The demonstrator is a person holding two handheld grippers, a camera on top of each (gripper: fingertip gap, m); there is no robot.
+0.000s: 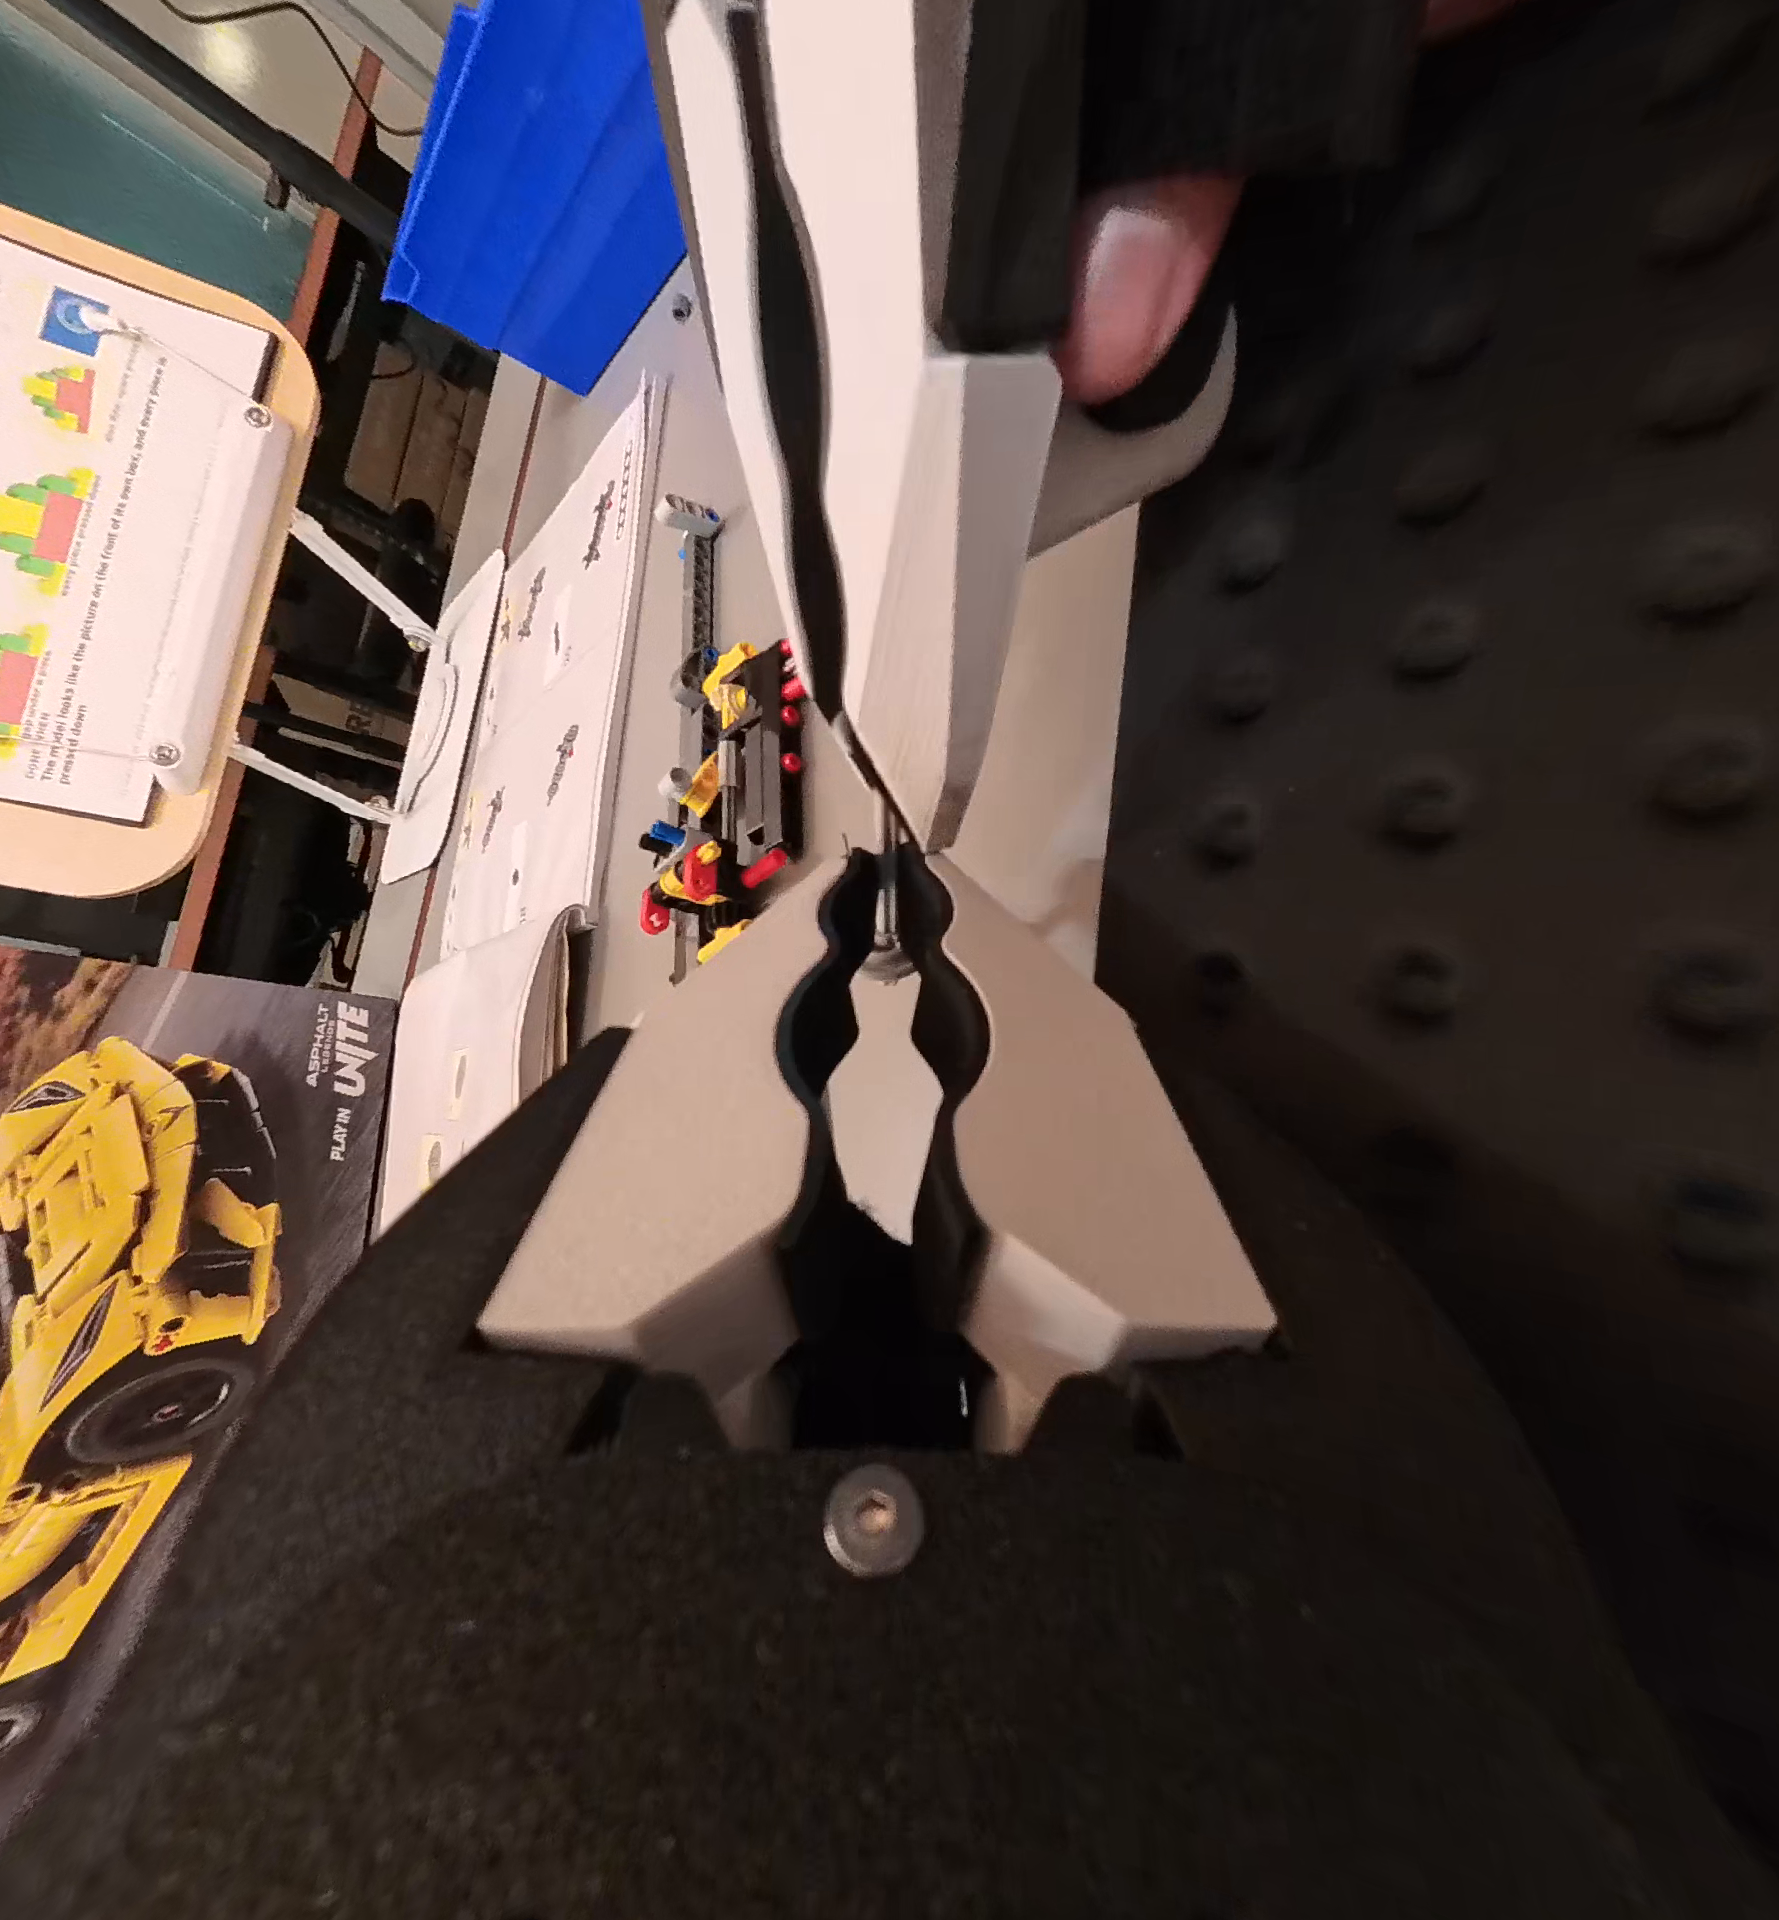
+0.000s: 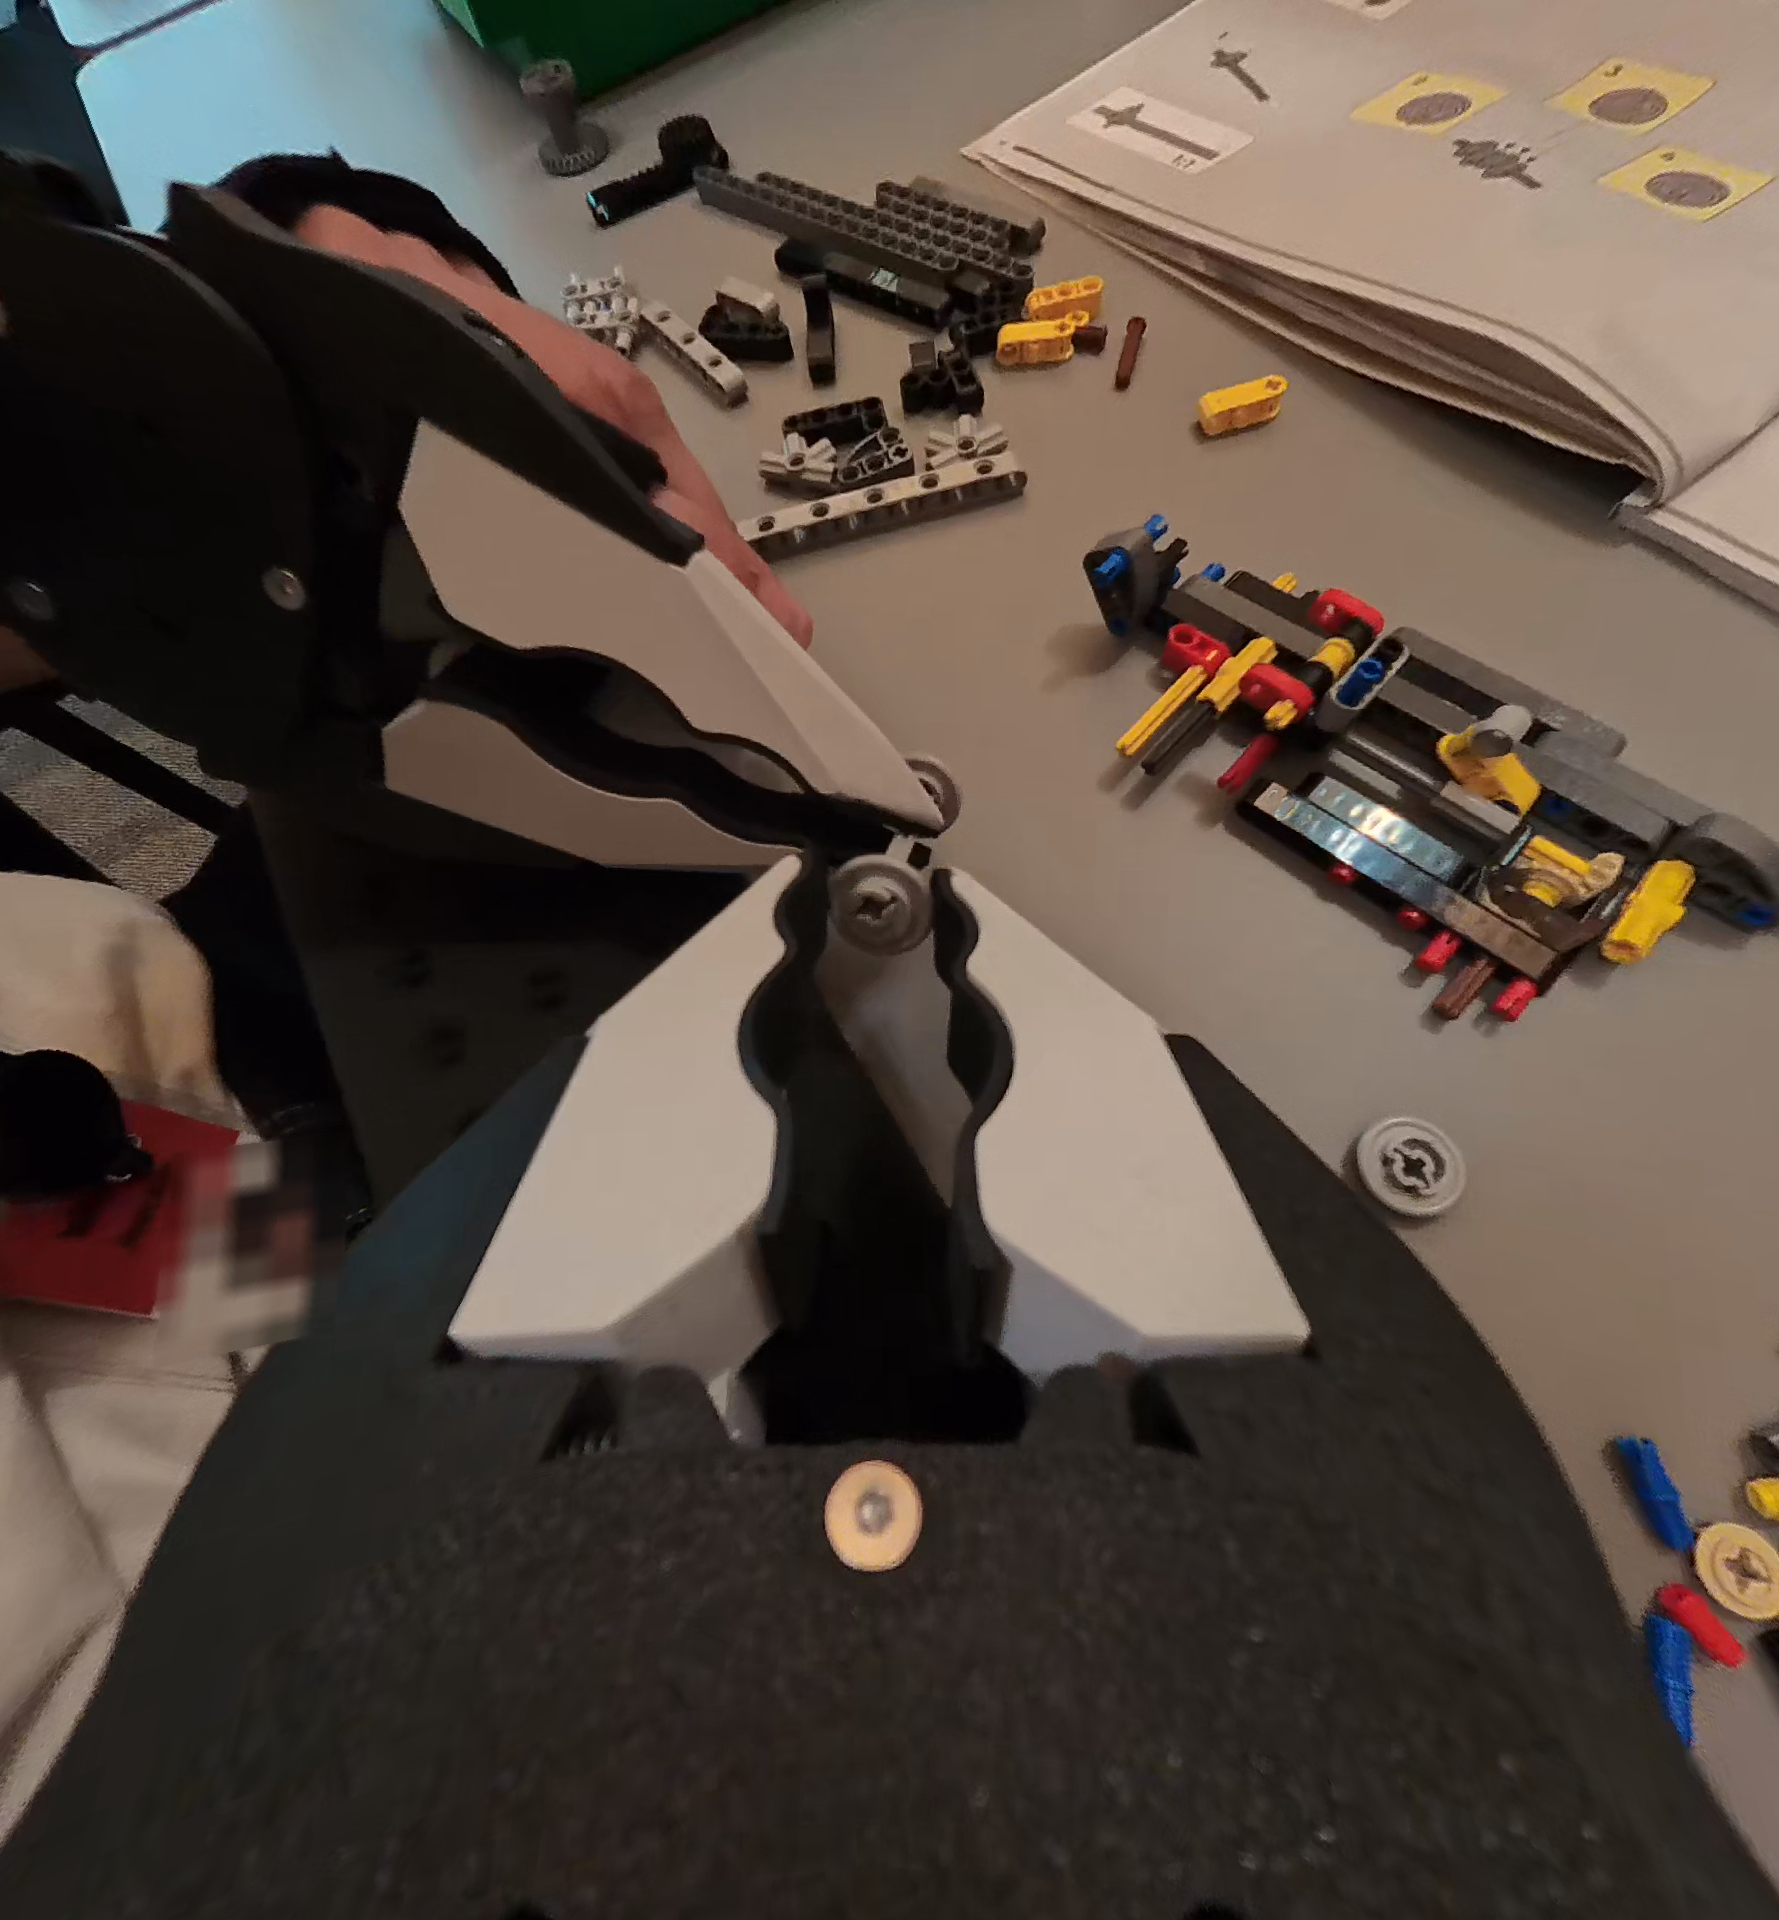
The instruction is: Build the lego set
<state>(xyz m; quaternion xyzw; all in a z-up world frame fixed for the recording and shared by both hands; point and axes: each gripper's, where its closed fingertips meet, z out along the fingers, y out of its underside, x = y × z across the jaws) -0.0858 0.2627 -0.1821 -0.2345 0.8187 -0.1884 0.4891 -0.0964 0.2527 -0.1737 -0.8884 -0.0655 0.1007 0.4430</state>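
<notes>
**Two grippers meeting on one small grey piece**

In the right wrist view my right gripper (image 2: pixel 880 899) sits at the centre of the frame, its fingertips clamped on a round grey wheel piece (image 2: pixel 872 906) whose cross-shaped hole faces the camera. My left gripper (image 2: pixel 916 816) reaches in from the left of that frame, its tips squeezed together on a thin dark axle (image 2: pixel 906 847) that sticks out of the wheel piece, with a second grey disc (image 2: pixel 939 790) just behind its tip. My hand (image 2: pixel 698 488) shows behind the left gripper.

In the left wrist view my left gripper (image 1: pixel 890 883) fills the lower centre, pinched on the same small grey part (image 1: pixel 885 925), and the right gripper (image 1: pixel 890 805) comes down from the top of the frame, tip to tip with it.

The half-built car chassis (image 2: pixel 1436 769) lies on the grey table (image 2: pixel 1072 1039) at right centre, well apart from the grippers. A loose grey wheel piece (image 2: pixel 1410 1166) lies at lower right, near my right gripper. Loose black, grey and yellow parts (image 2: pixel 864 312) are scattered across the upper centre, and the open instruction booklet (image 2: pixel 1436 239) lies at the upper right. The set's box (image 1: pixel 126 1247) with a yellow car stands at the lower left of the left wrist view.
</notes>
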